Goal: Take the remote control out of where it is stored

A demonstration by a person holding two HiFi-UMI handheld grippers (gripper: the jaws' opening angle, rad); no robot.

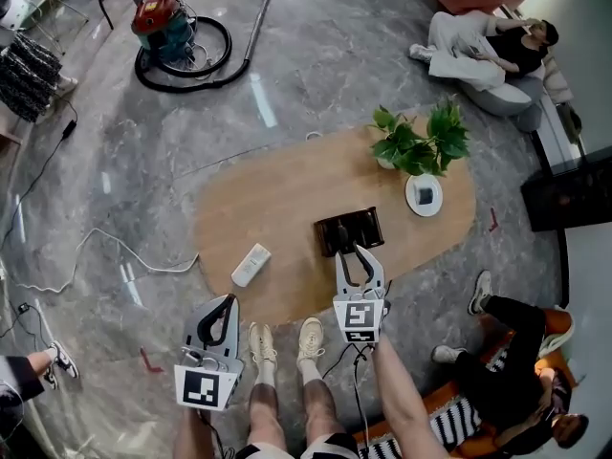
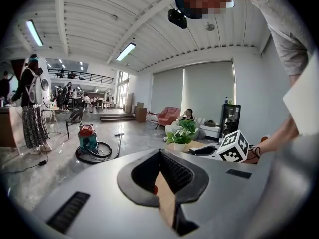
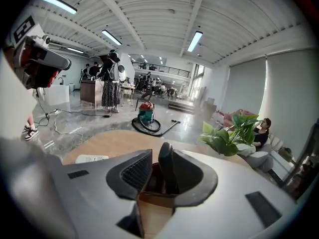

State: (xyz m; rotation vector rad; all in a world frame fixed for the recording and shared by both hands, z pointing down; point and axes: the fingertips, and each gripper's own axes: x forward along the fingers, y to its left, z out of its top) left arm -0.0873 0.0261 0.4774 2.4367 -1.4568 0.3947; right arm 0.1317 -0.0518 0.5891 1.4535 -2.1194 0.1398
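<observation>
Left gripper (image 1: 229,302), at lower left, is closed and empty. Right gripper (image 1: 357,252) stands half open over the dark box (image 1: 330,226) on the wooden surface (image 1: 277,199) at mid-frame, straddling the slim black remote control (image 3: 166,171) upright inside. It looks light, rigid and smooth-sided, so pinch its flat faces near the top.

Black remote control (image 3: 166,169) stands upright in dark box (image 1: 327,237).
</observation>
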